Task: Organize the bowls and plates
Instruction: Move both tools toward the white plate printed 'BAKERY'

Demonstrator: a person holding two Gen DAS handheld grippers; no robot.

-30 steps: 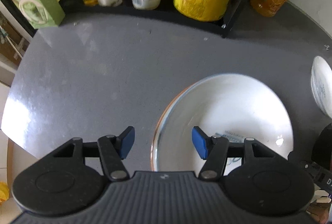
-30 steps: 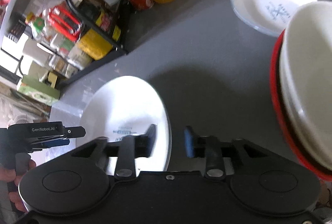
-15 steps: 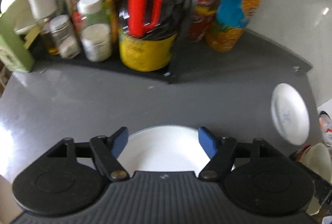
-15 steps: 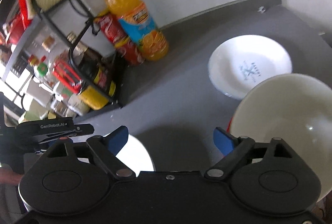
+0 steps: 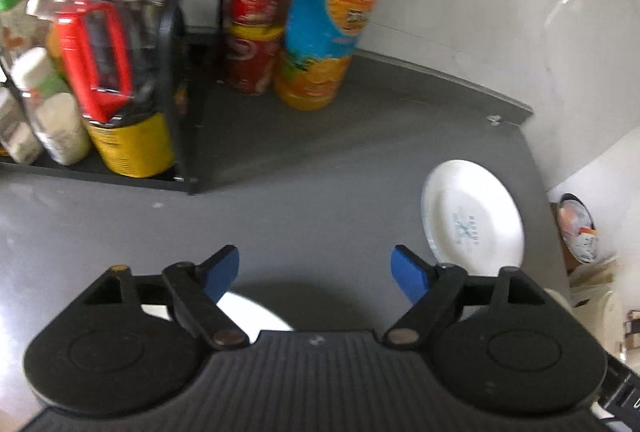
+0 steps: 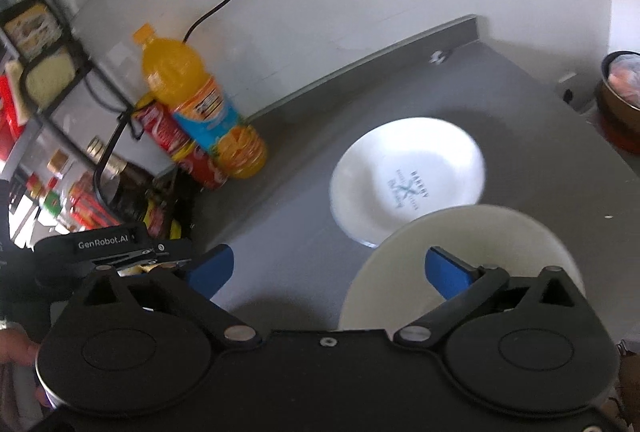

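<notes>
In the left wrist view my left gripper (image 5: 316, 272) hangs over bare grey counter, its jaws opening with nothing between them. A large white plate (image 5: 260, 314) lies on the counter, mostly hidden under the gripper's body. A small white plate with a printed mark (image 5: 472, 220) lies to the right of it. In the right wrist view my right gripper (image 6: 328, 268) is also opening, and it holds nothing. A cream bowl (image 6: 400, 292) sits below its right finger. The printed plate (image 6: 408, 184) lies just beyond that bowl. The left gripper (image 6: 108, 244) shows at the left edge.
A black wire rack (image 5: 180, 72) packed with bottles and jars stands at the back left. An orange drink bottle (image 5: 332, 12) and red cans (image 5: 256, 20) stand against the white wall. A brown pot (image 6: 620, 96) sits past the counter's right end.
Both grippers have lifted and tipped up toward the wall, and both jaws have spread wide. The large white plate has slipped under the left gripper's body. The right gripper has swung from that plate over the cream bowl.
</notes>
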